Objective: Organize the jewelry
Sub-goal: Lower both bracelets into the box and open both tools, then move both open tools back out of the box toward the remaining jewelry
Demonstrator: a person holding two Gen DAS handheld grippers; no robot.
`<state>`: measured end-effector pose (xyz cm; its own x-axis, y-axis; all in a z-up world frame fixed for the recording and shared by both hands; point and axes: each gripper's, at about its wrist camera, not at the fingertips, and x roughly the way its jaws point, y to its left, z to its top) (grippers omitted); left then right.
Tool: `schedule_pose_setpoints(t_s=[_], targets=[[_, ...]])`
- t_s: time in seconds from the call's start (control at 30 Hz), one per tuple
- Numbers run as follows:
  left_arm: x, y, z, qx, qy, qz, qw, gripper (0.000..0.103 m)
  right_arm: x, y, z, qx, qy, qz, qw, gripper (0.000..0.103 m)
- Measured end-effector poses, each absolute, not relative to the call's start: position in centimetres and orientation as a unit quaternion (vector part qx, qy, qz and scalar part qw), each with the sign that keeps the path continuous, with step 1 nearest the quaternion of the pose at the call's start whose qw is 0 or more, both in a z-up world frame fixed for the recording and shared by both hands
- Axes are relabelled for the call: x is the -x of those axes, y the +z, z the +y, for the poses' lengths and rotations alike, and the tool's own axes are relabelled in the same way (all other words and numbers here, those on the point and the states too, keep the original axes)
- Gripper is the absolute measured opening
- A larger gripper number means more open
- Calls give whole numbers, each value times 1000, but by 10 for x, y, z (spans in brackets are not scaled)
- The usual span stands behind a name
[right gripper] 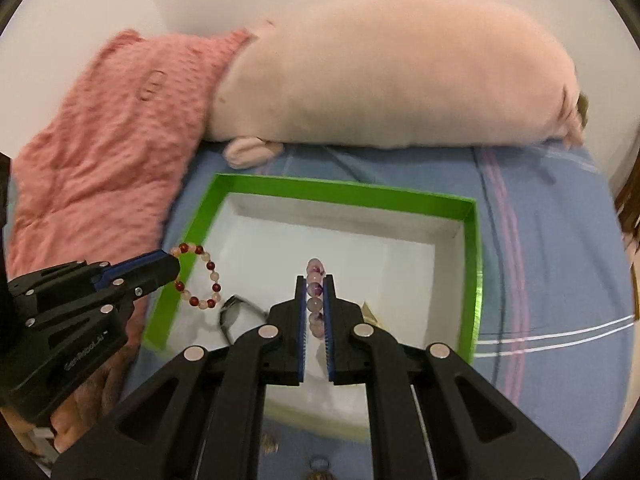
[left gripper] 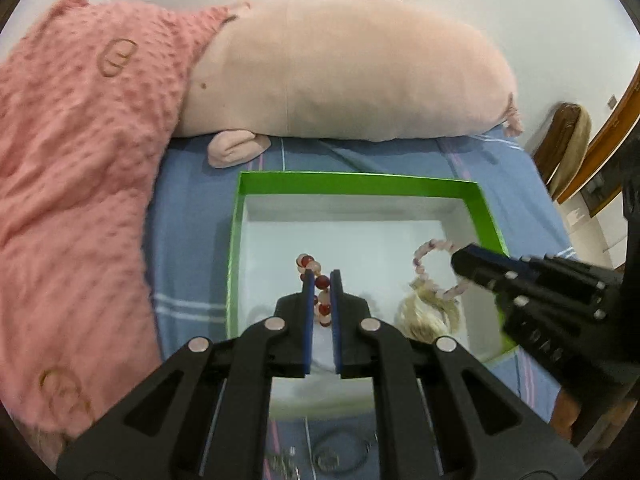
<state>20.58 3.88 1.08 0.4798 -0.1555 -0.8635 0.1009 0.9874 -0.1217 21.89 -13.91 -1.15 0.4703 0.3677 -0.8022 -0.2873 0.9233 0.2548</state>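
Observation:
A green box (left gripper: 360, 184) with a white inside lies on the blue bedsheet; it also shows in the right wrist view (right gripper: 344, 194). My left gripper (left gripper: 322, 276) is shut on a red and pale bead bracelet (left gripper: 316, 276), held over the box's left part; the bracelet hangs as a ring in the right wrist view (right gripper: 200, 276). My right gripper (right gripper: 315, 282) is shut on a pale purple bead bracelet (right gripper: 315, 292), held over the box; in the left wrist view this bracelet (left gripper: 428, 264) hangs from the right gripper (left gripper: 460, 260).
A yellowish piece (left gripper: 428, 312) and a dark ring-shaped piece (right gripper: 240, 316) lie inside the box. More jewelry (left gripper: 340, 456) lies on the sheet in front of the box. A pink blanket (left gripper: 72, 184) and a pink plush pig (left gripper: 344, 68) lie behind.

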Motion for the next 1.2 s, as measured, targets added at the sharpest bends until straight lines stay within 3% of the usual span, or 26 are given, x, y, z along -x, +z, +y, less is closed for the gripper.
schedule_pose_setpoints(t_s=[0.37, 0.4, 0.43, 0.47, 0.5, 0.57, 0.7, 0.77, 0.8, 1.0, 1.2], targets=[[-255, -53, 39, 35, -65, 565, 822, 8, -262, -75, -125, -12, 156, 535, 830, 8], [-255, -54, 39, 35, -66, 565, 821, 9, -263, -77, -124, -8, 157, 540, 827, 13], [-255, -54, 39, 35, -65, 564, 822, 19, -263, -79, -123, -4, 154, 541, 827, 27], [-253, -53, 41, 36, -62, 561, 824, 37, -263, -80, -124, -2, 149, 540, 828, 36], [-251, -51, 42, 35, -59, 557, 828, 41, -262, -79, -126, -3, 146, 537, 831, 52], [-244, -41, 45, 27, -48, 547, 836, 48, -257, -72, -133, -17, 141, 524, 840, 61], [-215, -5, 55, 40, -35, 522, 852, 57, -244, -48, -151, -44, 136, 505, 851, 62], [-183, 18, 58, 42, -26, 501, 864, 73, -226, -33, -163, -66, 143, 495, 855, 62], [-168, 26, 58, 42, -21, 495, 868, 75, -216, -27, -166, -71, 145, 490, 857, 62], [-78, 48, 61, 31, 7, 493, 869, 79, -131, 1, -190, -75, 182, 468, 862, 70], [-8, 53, 74, 41, 44, 516, 855, 79, -70, 1, -213, -74, 204, 480, 850, 70]])
